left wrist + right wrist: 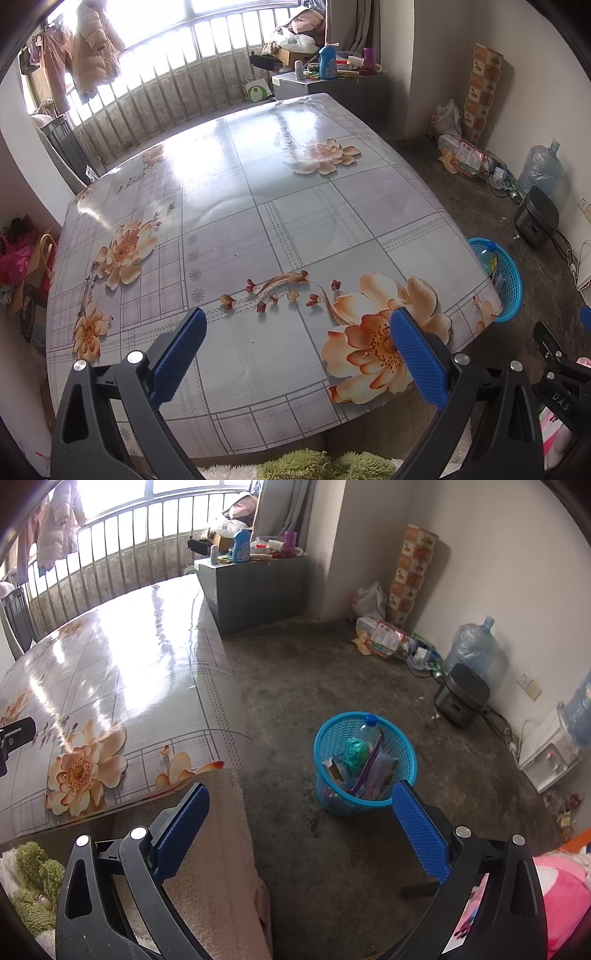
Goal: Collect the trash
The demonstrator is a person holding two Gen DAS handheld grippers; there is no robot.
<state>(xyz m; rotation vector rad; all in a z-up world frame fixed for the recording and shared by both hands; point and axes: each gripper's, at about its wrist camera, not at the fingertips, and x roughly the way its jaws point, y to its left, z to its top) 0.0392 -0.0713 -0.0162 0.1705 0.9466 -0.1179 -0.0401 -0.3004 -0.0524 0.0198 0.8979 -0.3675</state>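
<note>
Both tongs gape wide, holding nothing: left gripper (297, 354) over the table (258, 206), right gripper (301, 830) with the basket (402, 753) of trash (356, 755) at twelve o'clock; we scan the tabletop before reaching again.

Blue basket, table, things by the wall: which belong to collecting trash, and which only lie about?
Job:
blue basket holding a bottle and wrappers
left gripper, open
right gripper, open

Lying about:
rice cooker
water jug
detergent bottle

table cover (258, 177): glossy plastic | basket (402, 755): plastic mesh | floor (332, 672): rough concrete
</note>
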